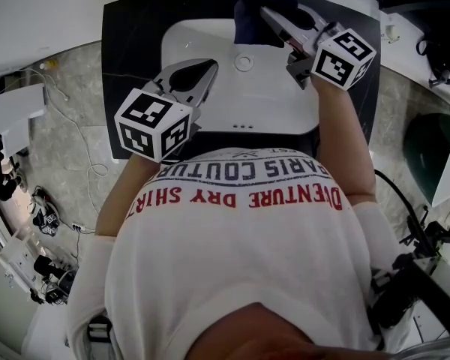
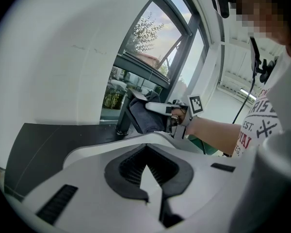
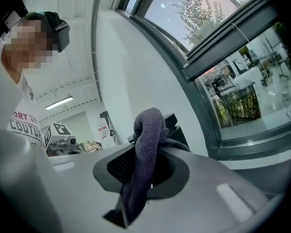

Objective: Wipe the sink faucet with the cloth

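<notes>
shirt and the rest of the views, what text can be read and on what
"DVENTURE DRY SHIRT": red, on the shirt, upside down in head view.
"PARIS COUTUR": dark, same shirt, cut off.
"EST.": shirt, left gripper view.
Red-and-white sign, right gripper view: too blurred.

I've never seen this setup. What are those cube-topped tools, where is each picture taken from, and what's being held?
There is no robot: a person holds a two-jaw gripper in each hand, and the marker cubes are part of them. One picture looks down from the person's head; the other two come from cameras riding on each gripper. Below is a white sink in a dark countertop. The right gripper clamps a dark cloth against the black faucet. The left gripper hovers over the basin, jaws together, empty.
</notes>
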Demonstrator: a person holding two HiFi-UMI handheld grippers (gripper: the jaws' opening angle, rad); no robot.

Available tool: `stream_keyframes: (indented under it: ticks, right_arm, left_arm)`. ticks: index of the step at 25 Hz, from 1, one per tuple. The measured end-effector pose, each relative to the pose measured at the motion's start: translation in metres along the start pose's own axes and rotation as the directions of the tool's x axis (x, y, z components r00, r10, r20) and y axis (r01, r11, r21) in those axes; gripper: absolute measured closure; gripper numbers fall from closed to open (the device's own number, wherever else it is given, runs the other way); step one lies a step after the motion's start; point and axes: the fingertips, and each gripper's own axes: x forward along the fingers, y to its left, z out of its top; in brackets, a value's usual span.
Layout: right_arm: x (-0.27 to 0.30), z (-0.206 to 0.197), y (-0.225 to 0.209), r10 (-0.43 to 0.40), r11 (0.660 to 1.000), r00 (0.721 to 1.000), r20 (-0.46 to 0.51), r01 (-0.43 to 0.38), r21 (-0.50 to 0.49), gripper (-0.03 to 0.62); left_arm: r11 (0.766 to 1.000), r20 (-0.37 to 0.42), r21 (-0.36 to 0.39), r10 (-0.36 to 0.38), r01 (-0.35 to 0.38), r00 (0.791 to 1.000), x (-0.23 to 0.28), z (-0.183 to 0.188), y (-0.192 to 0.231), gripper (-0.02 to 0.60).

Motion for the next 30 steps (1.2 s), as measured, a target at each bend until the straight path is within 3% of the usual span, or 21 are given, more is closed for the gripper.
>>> stream_keyframes:
  ticks: [5, 14, 17, 23, 30]
  right_arm:
    - [-0.020, -0.002, -0.007, 0.015, 1.000, 1.000, 0.007, -0.014, -0.012, 0.543]
    - [-0.044, 0.003, 0.006, -0.039, 0.999, 0.997, 0.068, 0.039, 0.005, 0.543]
    - [-0.069, 0.008, -0.006, -0.108, 0.994, 0.987, 0.117, 0.109, -0.002, 0.543]
    - [-0.084, -0.008, -0.011, -0.293, 0.952, 0.948, 0.125, 0.301, -0.053, 0.543]
    - [-0.068, -0.043, 0.003, -0.260, 0.965, 0.961, 0.090, 0.260, 0.007, 0.543]
  left_arm:
    - [1.000, -0.012, 0.006, -0.012, 0.012, 1.000, 0.020, 0.005, -0.011, 0.581]
    - [1.000, -0.014, 0.019, -0.020, 0.020, 1.000, 0.011, 0.002, -0.016, 0.581]
    - [1.000, -0.021, 0.010, -0.022, 0.022, 1.000, 0.023, 0.003, -0.017, 0.581]
    - [1.000, -0.025, 0.022, -0.018, 0.019, 1.000, 0.017, 0.002, -0.014, 0.581]
    - [1.000, -0.041, 0.007, -0.009, 0.009, 0.999, 0.032, 0.006, -0.008, 0.581]
